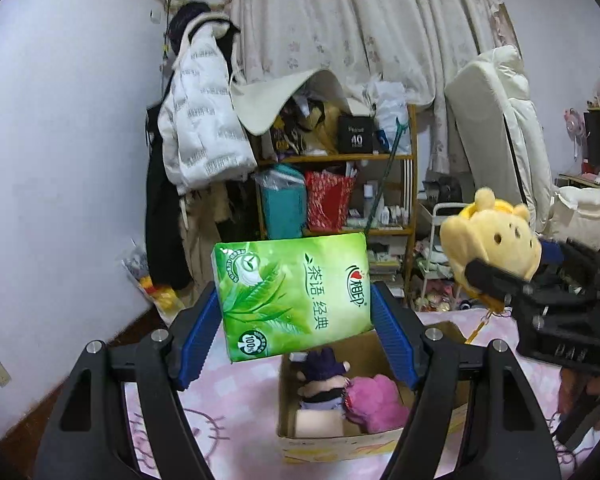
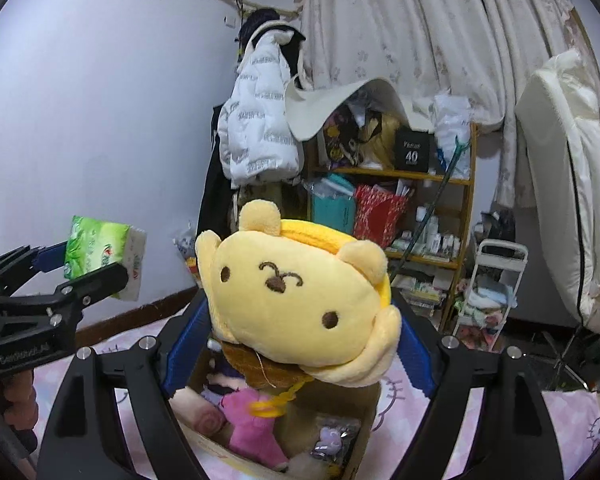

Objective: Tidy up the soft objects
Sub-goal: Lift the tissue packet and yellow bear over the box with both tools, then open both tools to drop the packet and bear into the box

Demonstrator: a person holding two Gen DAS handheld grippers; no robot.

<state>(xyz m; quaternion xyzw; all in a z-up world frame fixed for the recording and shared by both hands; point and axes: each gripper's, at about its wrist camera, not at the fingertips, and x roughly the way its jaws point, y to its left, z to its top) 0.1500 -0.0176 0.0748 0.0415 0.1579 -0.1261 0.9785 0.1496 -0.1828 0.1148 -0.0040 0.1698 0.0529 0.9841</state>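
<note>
My left gripper (image 1: 296,312) is shut on a green tissue pack (image 1: 294,294) and holds it in the air above a cardboard box (image 1: 340,446). The box stands on a pink bed cover and holds a pink plush (image 1: 374,402) and a purple-haired doll (image 1: 324,372). My right gripper (image 2: 300,328) is shut on a yellow bear plush (image 2: 300,300), held above the same box (image 2: 360,440). In the left wrist view the right gripper (image 1: 496,280) and the bear (image 1: 492,240) are at the right. In the right wrist view the left gripper (image 2: 88,268) and the pack (image 2: 104,254) are at the left.
A pink Hello Kitty bed cover (image 1: 220,420) lies under the box. A cluttered wooden shelf (image 1: 340,156) stands at the back with a white jacket (image 1: 200,120) hanging beside it. A white folded mattress (image 1: 500,128) leans at the right, curtains behind.
</note>
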